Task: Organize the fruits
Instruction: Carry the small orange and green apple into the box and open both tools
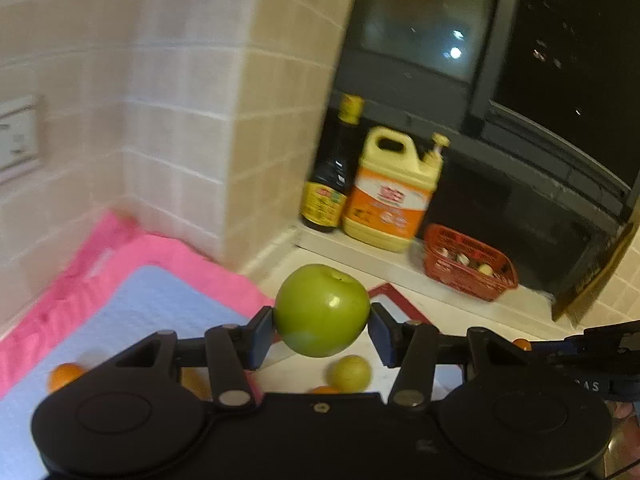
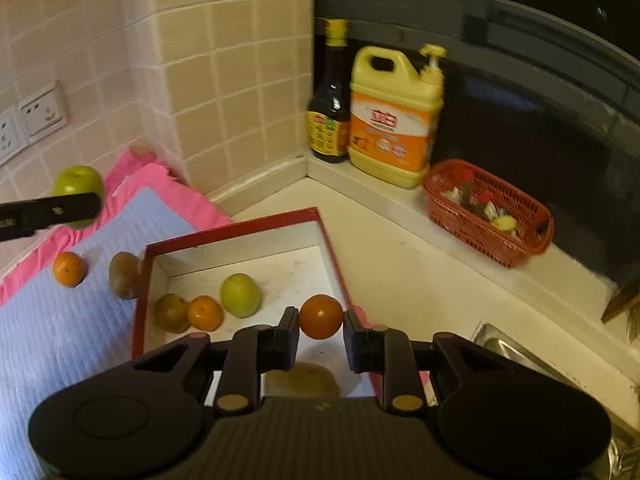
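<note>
Far left on my right camera, the left gripper [image 1: 322, 332] clamps a green apple [image 1: 322, 310] in the air above the blue mat [image 2: 60, 320]; its finger [image 2: 50, 210] hides the apple's lower half. On the mat lie an orange [image 2: 69, 269] and a kiwi [image 2: 124, 275] partly behind the red-rimmed box [image 2: 232, 229]. My right gripper [image 2: 321, 334] pinches a small orange fruit [image 2: 321, 317] over the box. A brownish fruit [image 2: 302, 380] below is mostly covered.
</note>
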Motion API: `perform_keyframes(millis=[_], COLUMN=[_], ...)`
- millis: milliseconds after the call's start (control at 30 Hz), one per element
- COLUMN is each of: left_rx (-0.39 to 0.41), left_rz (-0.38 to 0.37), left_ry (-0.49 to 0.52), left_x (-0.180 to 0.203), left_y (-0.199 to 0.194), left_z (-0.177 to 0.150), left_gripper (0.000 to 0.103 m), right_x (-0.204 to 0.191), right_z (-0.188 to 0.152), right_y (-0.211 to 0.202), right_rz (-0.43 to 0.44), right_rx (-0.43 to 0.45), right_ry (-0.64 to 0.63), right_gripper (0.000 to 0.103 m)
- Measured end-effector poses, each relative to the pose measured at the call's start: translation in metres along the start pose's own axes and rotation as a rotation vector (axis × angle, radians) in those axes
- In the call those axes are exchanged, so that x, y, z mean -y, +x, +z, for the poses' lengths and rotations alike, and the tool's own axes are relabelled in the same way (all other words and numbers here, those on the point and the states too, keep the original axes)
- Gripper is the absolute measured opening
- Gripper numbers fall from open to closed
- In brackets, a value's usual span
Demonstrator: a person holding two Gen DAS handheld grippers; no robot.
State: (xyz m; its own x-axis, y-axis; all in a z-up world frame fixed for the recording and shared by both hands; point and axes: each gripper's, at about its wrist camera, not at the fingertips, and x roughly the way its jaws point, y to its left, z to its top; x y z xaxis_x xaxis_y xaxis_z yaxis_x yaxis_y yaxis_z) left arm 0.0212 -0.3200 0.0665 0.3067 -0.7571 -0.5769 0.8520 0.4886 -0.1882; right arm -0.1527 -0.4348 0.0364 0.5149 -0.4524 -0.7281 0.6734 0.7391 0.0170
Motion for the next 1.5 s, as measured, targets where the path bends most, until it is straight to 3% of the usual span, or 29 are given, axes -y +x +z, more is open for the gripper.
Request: perform_keyframes(millis=[133,300,433,533,633,833,1067,1133,1200,1367,1500], left_rx=[-0.082,-0.188,-0.252,-0.305,-0.334,-0.389,-0.452,-0.445,-0.440,-0.431,-0.419], left_rz=[-0.041,-0.070,-0.089,-0.111,-0.109,-0.138,-0.108,-0.117,-0.124,-0.118,-0.115], left_ry=[0.026,0.069,0.088,0.089,0.091,0.087,0.033,0.025,0.022,0.044,0.051], left_x=[0.013,0.029,0.034,0.033,0.033,0.035,0.028,0.027,0.027,0.028,0.030], left_y=[0.036,0.072,0.083,0.089,0.096,0.117,0.136,0.133,0.128,0.118,0.106], left_z=[0.000,-0.017,-0.037,-0.051,-0.059,-0.063,-0.071,-0.071,-0.069,-0.067,-0.066], left_gripper=[0.061,0.061,0.061,0.061,0.061,0.061,0.064,0.078,0.079,0.079,0.079], right_x=[0.013,0.013,0.008,0.004,-0.007,-0.013,-0.004,-0.004,-0.002,0.002,0.010], right_z=[-0.009,-0.042,-0.069,-0.075,-0.075,-0.075,-0.074,-0.074,-0.075,-0.077,-0.081], right_y=[0.011,0.038,0.057,0.066,0.070,0.078,0.076,0.075,0.073,0.064,0.057], right_rz=[0.049,0.152,0.225,0.249,0.196,0.191,0.206,0.212,0.229,0.228,0.254], right_rx=[-0.060,-0.234,-0.359,-0.394,-0.403,-0.435,-0.432,-0.426,-0.407,-0.371,-0.349], right_ry=[0.008,0.037,0.042,0.037,-0.033,-0.060,-0.039,-0.045,-0.047,-0.029,-0.017], right_gripper=[0.026,0.026,0.026,0.026,0.027,0.028,0.030,0.035,0.041,0.043,0.050])
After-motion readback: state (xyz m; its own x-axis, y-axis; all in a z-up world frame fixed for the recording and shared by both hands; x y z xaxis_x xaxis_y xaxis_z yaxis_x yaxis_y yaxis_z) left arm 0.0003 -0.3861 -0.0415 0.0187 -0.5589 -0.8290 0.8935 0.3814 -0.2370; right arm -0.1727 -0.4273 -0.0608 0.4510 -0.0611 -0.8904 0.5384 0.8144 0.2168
